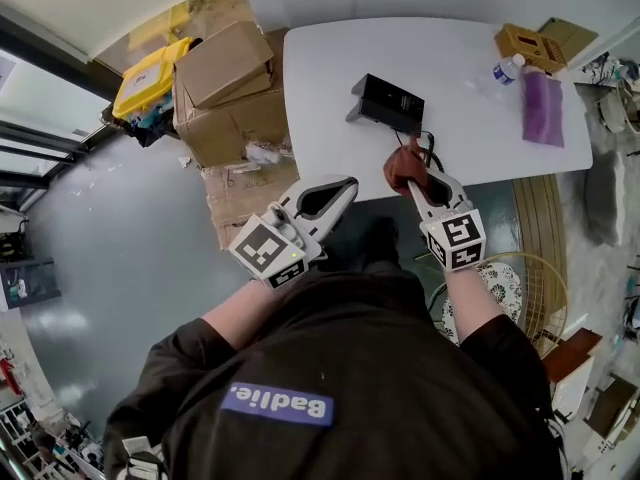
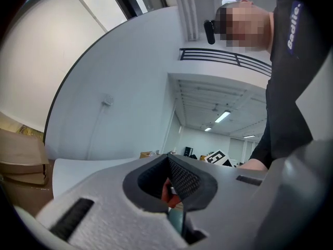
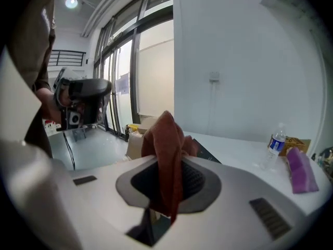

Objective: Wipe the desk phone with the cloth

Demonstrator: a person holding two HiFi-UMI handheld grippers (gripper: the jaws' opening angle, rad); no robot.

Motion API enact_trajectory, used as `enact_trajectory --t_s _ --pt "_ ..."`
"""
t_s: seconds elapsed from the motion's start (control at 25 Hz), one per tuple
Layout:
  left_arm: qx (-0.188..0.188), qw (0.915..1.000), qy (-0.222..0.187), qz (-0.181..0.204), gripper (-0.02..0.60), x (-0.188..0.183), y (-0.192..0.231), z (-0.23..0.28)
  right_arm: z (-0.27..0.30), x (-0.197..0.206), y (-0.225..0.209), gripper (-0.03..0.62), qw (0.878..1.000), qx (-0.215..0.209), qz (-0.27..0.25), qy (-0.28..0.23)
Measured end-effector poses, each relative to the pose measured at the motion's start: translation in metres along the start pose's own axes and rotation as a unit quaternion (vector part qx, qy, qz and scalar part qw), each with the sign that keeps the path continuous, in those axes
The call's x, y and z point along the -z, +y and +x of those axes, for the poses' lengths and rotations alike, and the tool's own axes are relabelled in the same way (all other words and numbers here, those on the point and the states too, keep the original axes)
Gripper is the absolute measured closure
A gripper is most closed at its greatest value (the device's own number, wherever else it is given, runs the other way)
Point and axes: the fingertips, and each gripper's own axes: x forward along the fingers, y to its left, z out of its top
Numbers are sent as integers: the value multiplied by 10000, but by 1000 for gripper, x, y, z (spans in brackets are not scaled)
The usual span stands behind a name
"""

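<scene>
Gripping a rust-brown cloth over the near edge of the white table.

Right gripper has its jaws clamped tight on the cloth, which bunches up out of the tips. It is held just short of the black rectangular desk phone, which sits on the left half of the worktop, apart from the cloth. Left gripper hangs off the near edge, near the right gripper, its jaws pressed together at the tips with nothing caught between them.
</scene>
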Motion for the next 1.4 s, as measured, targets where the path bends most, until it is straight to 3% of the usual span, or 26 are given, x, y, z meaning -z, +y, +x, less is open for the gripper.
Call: enact_trajectory --t_s 0.28,0.6,0.84,1.4 --pt "-73 9998 43 161 574 -8 -23 -12 -42 -46 34 536 9978 -343 131 -560" --pt "-547 9985 -40 -50 574 -1 -44 1 -93 -83 33 536 9894 -949 291 -1062" --pt "-669 9978 9 45 574 2 -56 16 -109 -82 32 536 9851 -1202 334 -1186" --pt "-693 9976 6 61 574 8 -73 25 -120 -72 29 536 9834 -1331 368 -1174"
